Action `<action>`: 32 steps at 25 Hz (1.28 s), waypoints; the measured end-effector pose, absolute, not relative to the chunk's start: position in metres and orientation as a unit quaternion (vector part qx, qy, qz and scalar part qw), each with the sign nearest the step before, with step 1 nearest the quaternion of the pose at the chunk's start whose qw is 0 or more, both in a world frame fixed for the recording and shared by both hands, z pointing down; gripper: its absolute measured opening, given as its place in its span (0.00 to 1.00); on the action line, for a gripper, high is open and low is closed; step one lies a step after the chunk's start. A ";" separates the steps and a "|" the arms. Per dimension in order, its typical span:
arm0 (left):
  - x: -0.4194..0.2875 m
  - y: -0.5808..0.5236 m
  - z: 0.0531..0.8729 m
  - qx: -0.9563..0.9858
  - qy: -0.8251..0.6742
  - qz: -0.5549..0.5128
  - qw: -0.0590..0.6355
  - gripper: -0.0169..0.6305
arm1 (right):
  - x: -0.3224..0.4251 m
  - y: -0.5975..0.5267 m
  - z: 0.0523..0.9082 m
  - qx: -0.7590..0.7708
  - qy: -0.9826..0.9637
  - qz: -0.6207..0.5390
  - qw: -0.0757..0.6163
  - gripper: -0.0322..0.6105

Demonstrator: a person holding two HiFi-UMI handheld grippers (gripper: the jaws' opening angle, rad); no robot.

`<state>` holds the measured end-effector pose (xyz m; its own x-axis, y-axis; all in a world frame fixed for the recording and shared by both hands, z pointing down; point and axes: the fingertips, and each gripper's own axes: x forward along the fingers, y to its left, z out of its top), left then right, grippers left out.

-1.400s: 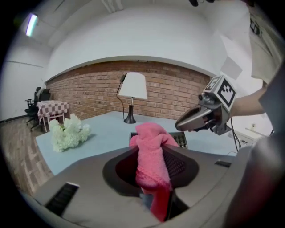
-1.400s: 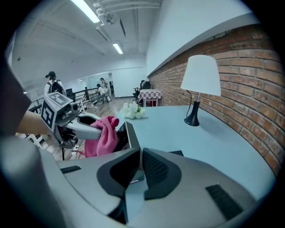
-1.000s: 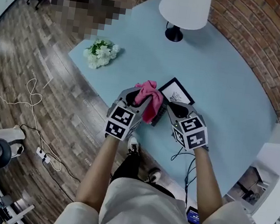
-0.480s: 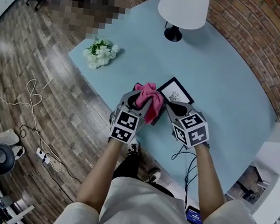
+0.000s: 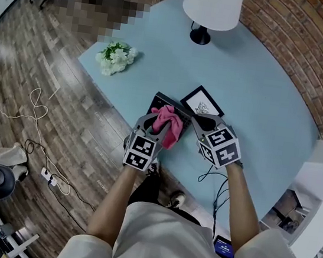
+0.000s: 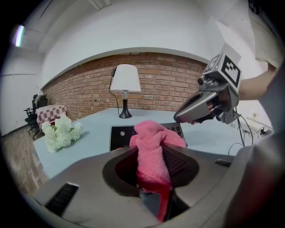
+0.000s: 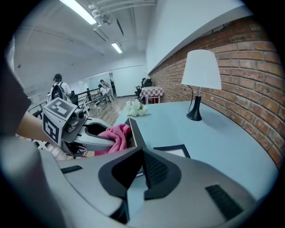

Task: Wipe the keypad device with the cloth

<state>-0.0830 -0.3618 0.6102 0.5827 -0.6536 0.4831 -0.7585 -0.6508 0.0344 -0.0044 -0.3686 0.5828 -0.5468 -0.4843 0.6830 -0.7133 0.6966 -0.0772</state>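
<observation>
The black keypad device (image 5: 164, 102) lies on the light blue table (image 5: 256, 91) near its front edge. My left gripper (image 5: 163, 127) is shut on a pink cloth (image 5: 168, 123), which rests on the device's near part. In the left gripper view the cloth (image 6: 153, 147) bulges out between the jaws, with the keypad (image 6: 121, 133) just behind it. My right gripper (image 5: 201, 124) is at the device's right side. Its jaws (image 7: 140, 153) look shut on the thin edge of the device (image 7: 133, 130).
A black picture frame (image 5: 201, 105) lies flat just beyond the device. A white lamp (image 5: 211, 6) stands at the table's far side and a bunch of white flowers (image 5: 115, 58) lies at its left corner. A cable (image 5: 213, 175) hangs off the front edge.
My left gripper has drawn the pink cloth back toward the table's front edge, baring the far part of the keypad device. The right gripper has barely moved.
</observation>
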 end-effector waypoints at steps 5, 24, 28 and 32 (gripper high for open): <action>-0.090 -0.348 0.629 0.877 -0.401 0.228 0.136 0.28 | -0.005 -0.369 0.584 0.345 -0.862 0.176 0.327 0.06; -0.098 -0.325 0.638 0.874 -0.393 0.240 0.157 0.27 | -0.004 -0.369 0.585 0.349 -0.863 0.178 0.320 0.06; -0.081 -0.344 0.588 0.895 -0.385 0.189 0.118 0.27 | -0.004 -0.370 0.584 0.347 -0.864 0.178 0.318 0.06; -0.062 -0.366 0.563 0.901 -0.383 0.181 0.094 0.28 | -0.005 -0.371 0.584 0.341 -0.867 0.181 0.314 0.06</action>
<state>-0.0618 -0.3659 0.5632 0.6405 -0.6562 0.3990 -0.7246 -0.6884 0.0311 -0.0054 -0.3705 0.5838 -0.5692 -0.4782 0.6688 -0.7061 0.7010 -0.0998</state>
